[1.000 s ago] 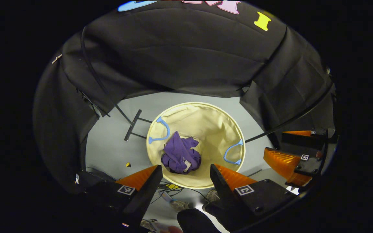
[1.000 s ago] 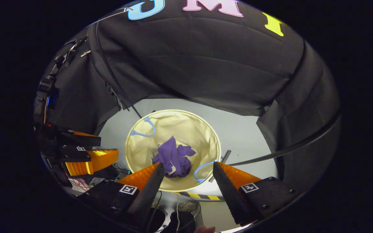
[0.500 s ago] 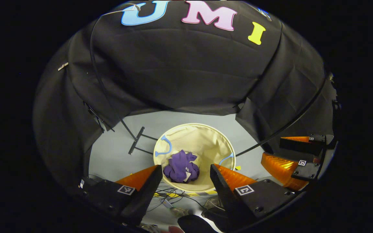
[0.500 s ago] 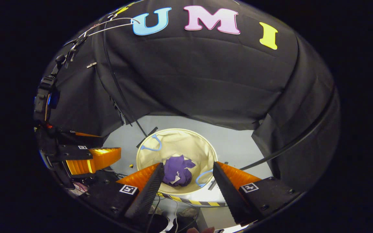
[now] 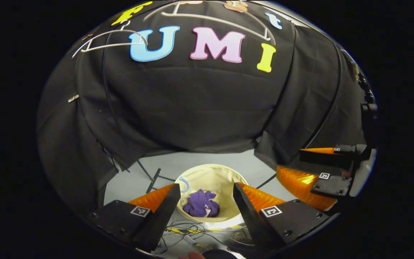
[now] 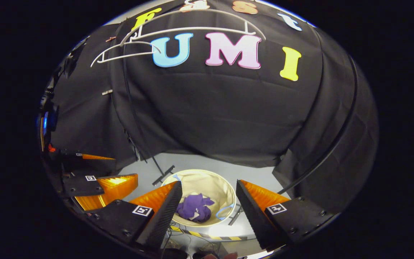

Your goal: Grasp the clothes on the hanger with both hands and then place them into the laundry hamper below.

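Two bare hangers (image 6: 178,32) hang up high. Below, I see the hamper (image 5: 225,176) with the soft purple clothes (image 5: 201,204) bunched inside. My left gripper (image 5: 203,201) and right gripper (image 6: 207,201) are wide open, holding nothing. Cloth is light and floppy; I'd pinch a thick fold.

hamper (image 6: 225,187) rim behind fingers; hanger (image 5: 178,16) cropped

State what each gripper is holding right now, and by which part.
Nothing is held. The left gripper and right gripper are both open; the purple clothes lie in the hamper.
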Motion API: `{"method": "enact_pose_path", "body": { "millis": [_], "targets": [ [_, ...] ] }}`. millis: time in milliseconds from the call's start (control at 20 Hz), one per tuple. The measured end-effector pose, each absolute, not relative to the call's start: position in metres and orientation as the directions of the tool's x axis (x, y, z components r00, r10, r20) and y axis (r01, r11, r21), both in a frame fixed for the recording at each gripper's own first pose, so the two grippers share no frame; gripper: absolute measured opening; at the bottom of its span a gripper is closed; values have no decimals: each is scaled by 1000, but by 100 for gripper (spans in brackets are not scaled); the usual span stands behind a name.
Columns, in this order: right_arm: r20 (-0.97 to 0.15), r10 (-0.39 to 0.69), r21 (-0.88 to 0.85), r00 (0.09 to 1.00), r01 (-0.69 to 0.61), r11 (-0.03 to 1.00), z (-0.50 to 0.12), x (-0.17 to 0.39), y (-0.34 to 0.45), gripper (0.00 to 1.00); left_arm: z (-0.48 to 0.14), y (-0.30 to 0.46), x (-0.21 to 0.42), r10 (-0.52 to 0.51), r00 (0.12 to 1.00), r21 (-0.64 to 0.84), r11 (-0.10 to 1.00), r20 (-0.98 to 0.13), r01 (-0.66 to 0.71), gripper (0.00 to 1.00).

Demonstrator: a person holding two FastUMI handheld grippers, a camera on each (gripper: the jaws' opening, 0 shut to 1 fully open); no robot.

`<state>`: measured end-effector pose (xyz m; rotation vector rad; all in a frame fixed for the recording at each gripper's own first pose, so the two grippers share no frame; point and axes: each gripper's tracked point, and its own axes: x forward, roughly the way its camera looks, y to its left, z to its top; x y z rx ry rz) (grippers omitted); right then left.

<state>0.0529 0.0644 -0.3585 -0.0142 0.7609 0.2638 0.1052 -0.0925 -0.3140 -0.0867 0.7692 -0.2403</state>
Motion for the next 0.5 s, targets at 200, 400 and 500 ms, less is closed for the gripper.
{"method": "enact_pose_path", "body": {
  "millis": [200, 400, 500],
  "targets": [
    [-599, 230, 80, 767, -229, 970, -297, 67, 64, 99, -247, -85, 113, -247, 779, -158, 969, -576, 191, 95],
    [-493, 228, 74, 840, -220, 973, -235, 84, 59, 99, -189, -72, 121, -234, 851, -161, 971, -470, 179, 95],
    [-428, 223, 63, 876, -217, 974, -199, 92, 57, 99, -158, -63, 122, -222, 883, -157, 973, -414, 171, 95]
  ]
}}
